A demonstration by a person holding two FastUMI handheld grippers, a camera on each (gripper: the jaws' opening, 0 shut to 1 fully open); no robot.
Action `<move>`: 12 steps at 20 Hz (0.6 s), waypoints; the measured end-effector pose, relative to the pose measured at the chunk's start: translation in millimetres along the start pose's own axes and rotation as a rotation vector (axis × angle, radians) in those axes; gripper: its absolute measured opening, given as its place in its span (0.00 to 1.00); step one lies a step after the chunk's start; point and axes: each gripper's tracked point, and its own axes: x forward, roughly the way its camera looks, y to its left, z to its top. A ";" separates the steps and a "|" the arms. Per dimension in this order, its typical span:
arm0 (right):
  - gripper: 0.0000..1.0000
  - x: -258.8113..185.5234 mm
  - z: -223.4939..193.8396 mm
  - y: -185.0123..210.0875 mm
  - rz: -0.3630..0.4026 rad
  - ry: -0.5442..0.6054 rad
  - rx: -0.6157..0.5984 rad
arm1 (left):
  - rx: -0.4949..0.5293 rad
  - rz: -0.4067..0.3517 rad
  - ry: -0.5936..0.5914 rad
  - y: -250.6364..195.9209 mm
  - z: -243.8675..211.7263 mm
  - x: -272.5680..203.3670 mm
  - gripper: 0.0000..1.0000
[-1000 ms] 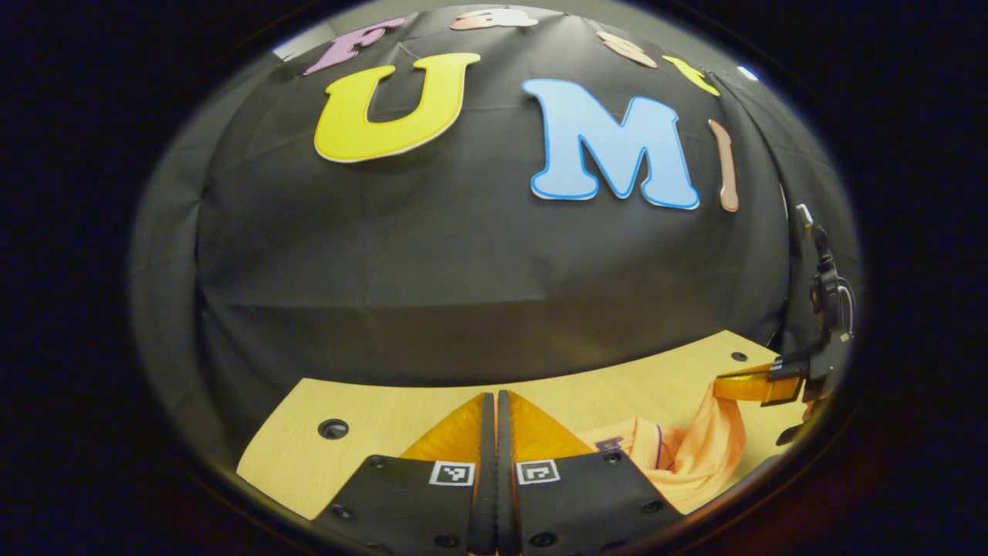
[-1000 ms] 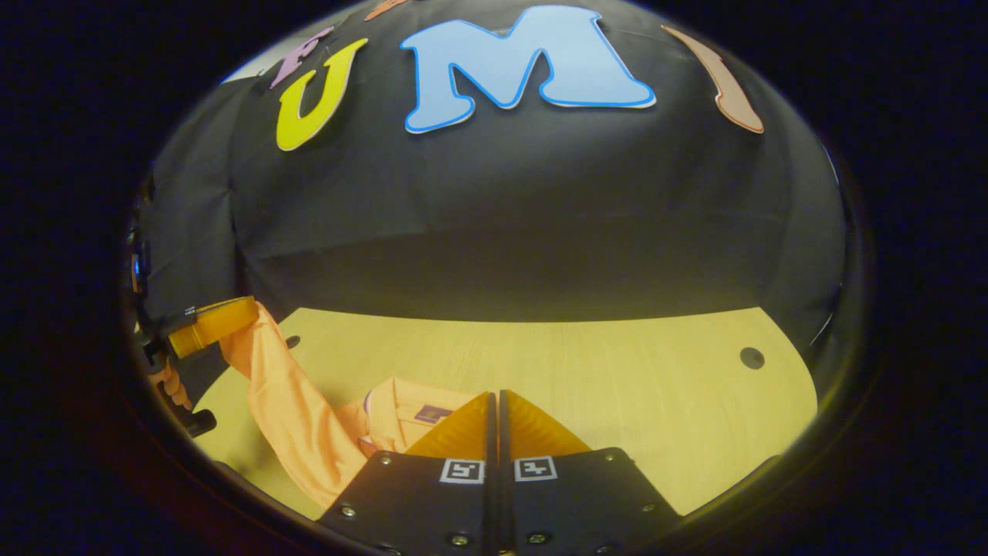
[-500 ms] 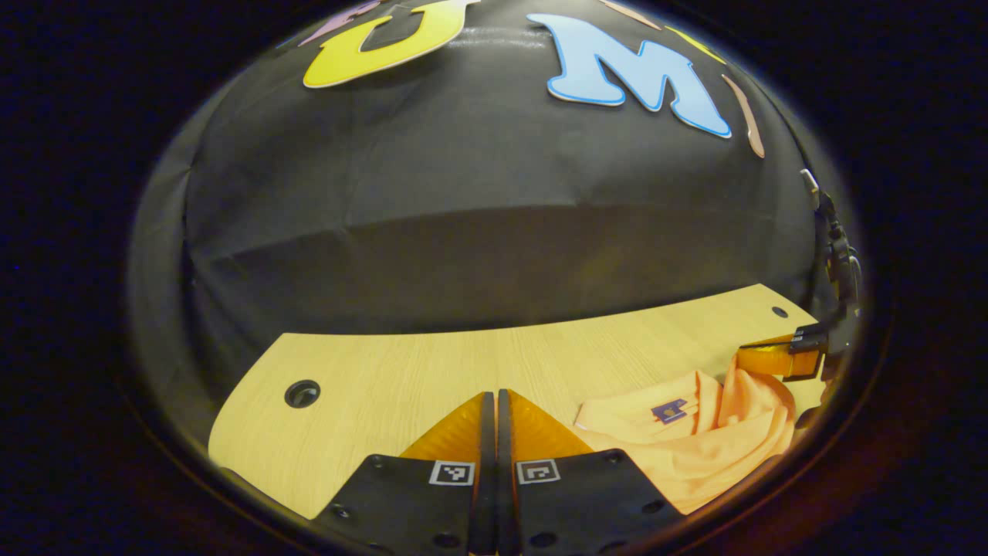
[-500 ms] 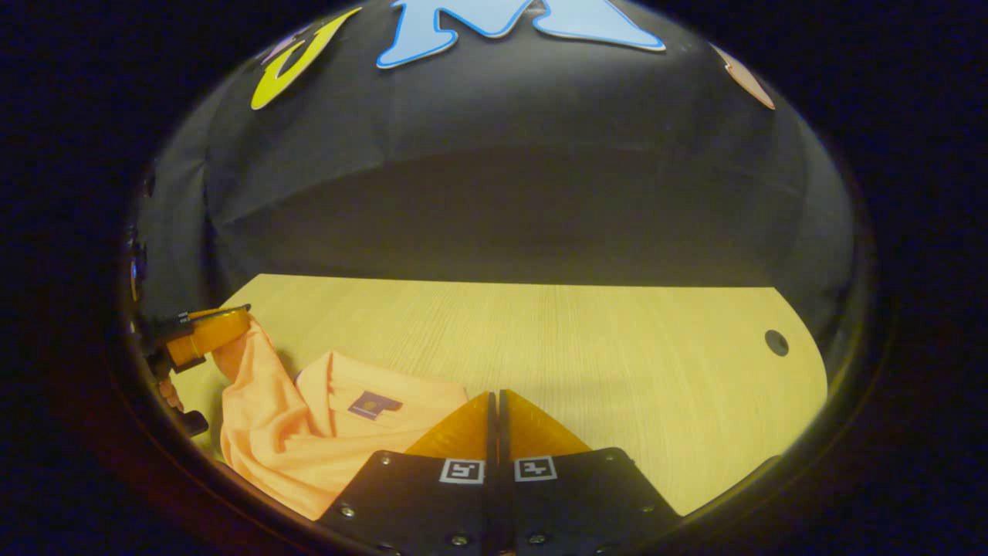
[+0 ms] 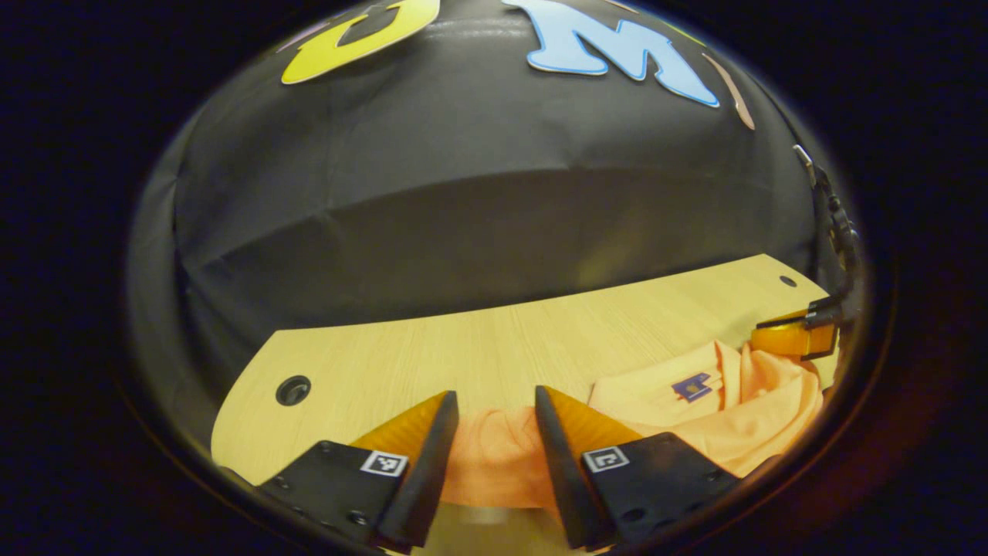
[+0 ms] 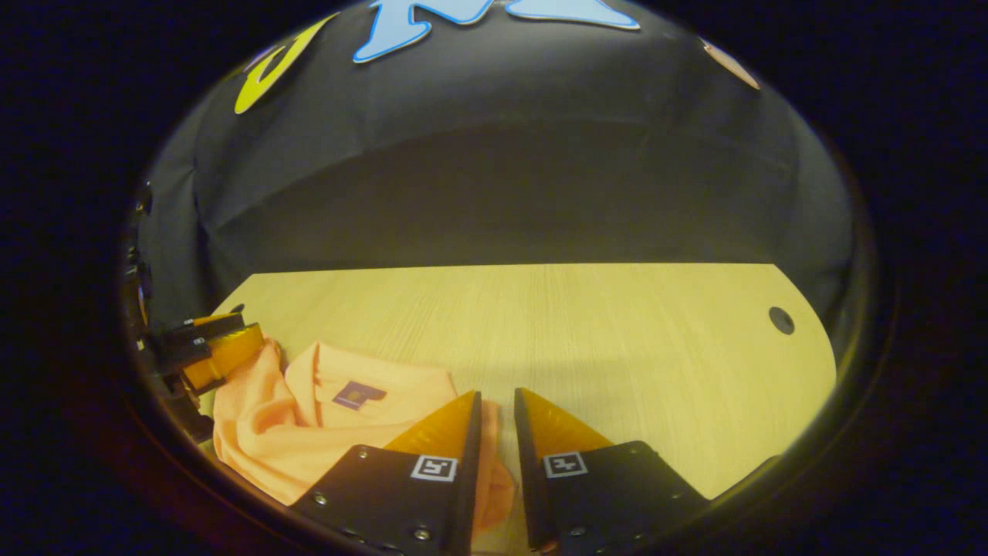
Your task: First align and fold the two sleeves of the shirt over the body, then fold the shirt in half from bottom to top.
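Two grippers parted: left gripper (image 5: 494,409) spread wide, orange cloth lying loose in gap; right gripper (image 6: 498,413) spread narrowly, fold of cloth low in gap, not pinched. Crumpled orange short-sleeved shirt (image 6: 340,425) bunched on pale wooden table (image 6: 617,340), purple neck label (image 6: 357,394) facing up. Round hole (image 6: 781,320) near table's far right edge.

Left gripper view: cam sits low over the wooden table (image 5: 478,347), facing fwd along its own fingers toward the booth's back wall, close to the orange shirt (image 5: 741,417), which lies at lower right. Right gripper view: same low height & heading, shirt (image 6: 324,417) at lower left. Both share tabletop, wall & shirt; each catches the other gripper at its edge.
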 end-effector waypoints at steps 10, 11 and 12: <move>0.57 -129.2 45.7 19.0 -0.003 -0.170 -0.113 | -0.030 -0.013 -0.113 -17.9 64.1 -107.5 0.77; 0.57 -148.7 48.2 25.1 0.001 -0.195 -0.121 | -0.031 -0.023 -0.126 -24.3 67.1 -125.5 0.77; 0.56 -168.3 47.6 31.7 0.010 -0.215 -0.129 | -0.033 -0.033 -0.135 -31.4 67.7 -144.3 0.81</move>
